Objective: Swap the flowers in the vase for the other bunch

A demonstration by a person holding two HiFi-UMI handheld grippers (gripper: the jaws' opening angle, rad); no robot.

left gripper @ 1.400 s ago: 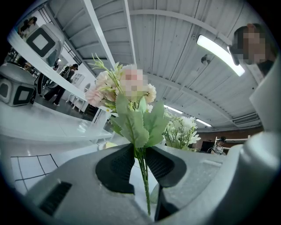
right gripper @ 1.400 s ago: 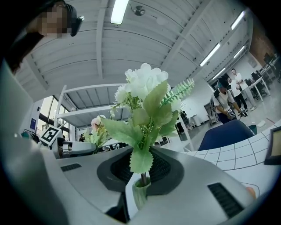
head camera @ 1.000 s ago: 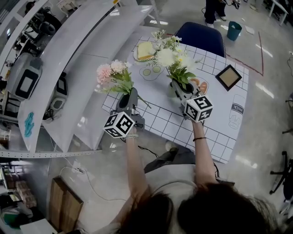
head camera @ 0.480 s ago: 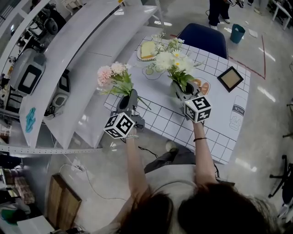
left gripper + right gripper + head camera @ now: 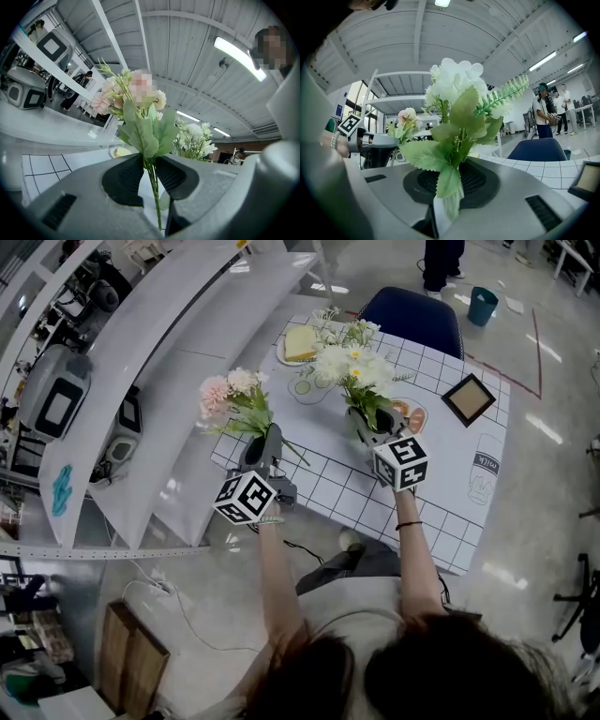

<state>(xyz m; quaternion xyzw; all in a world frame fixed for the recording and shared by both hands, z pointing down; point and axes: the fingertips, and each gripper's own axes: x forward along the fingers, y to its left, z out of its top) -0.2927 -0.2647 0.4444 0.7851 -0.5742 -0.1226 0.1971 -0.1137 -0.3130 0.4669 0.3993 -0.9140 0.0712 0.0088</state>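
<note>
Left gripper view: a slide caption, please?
Left hand-held gripper clamps the pink bunch by its stems; white bunch behind.

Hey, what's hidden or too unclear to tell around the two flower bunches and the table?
- The vase: found in no view. In the head view the white bunch and right gripper cover the table under them.
- Stem ends of the white bunch: right gripper view, behind its leaves and the jaws.
- One bloom of the pink bunch: left gripper view, under a blurred patch.
- Yellow food on the plate: head view, too small to name.
</note>
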